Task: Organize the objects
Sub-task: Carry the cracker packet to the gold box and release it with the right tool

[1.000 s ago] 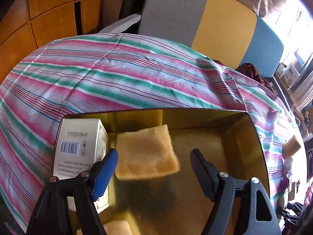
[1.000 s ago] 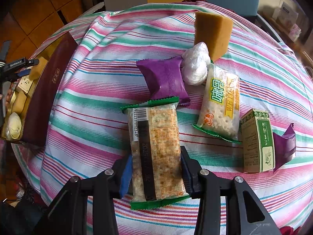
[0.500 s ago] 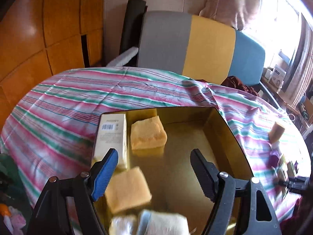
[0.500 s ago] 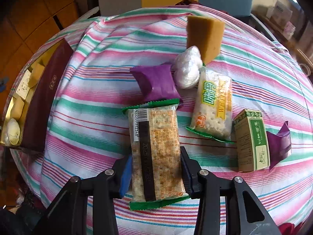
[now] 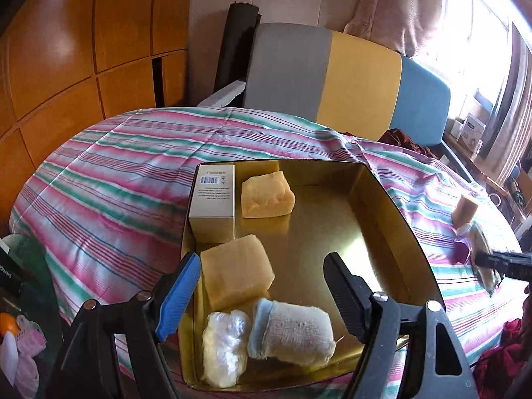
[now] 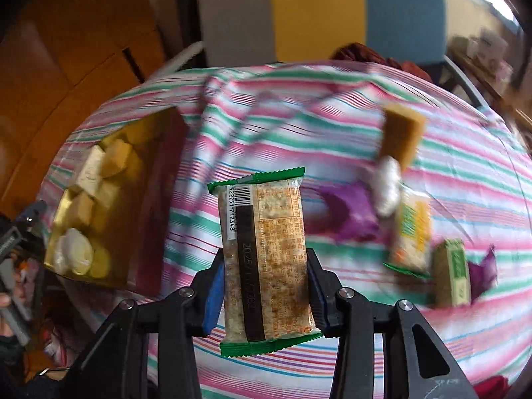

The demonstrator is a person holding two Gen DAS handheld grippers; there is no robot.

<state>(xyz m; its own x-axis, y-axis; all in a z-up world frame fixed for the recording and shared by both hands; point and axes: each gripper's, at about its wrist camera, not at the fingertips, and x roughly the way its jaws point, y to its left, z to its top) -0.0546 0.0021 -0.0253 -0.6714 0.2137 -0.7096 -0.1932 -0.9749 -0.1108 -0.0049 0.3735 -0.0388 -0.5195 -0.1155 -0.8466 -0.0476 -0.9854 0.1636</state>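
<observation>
My right gripper is shut on a green-edged cracker packet and holds it above the striped tablecloth. My left gripper is open and empty above the near end of a gold tray. The tray holds a white box, two yellow sponges, a clear plastic wad and a rolled white cloth. The tray also shows at the left of the right wrist view.
On the cloth to the right lie a brown sponge, a white wad, a purple packet, a yellow-green cracker packet, a green box and another purple packet. A grey, yellow and blue chair back stands behind the table.
My right gripper has lifted the cracker packet off the cloth and swung left toward the tray. My left gripper has pulled back and up from the tray, still open.
</observation>
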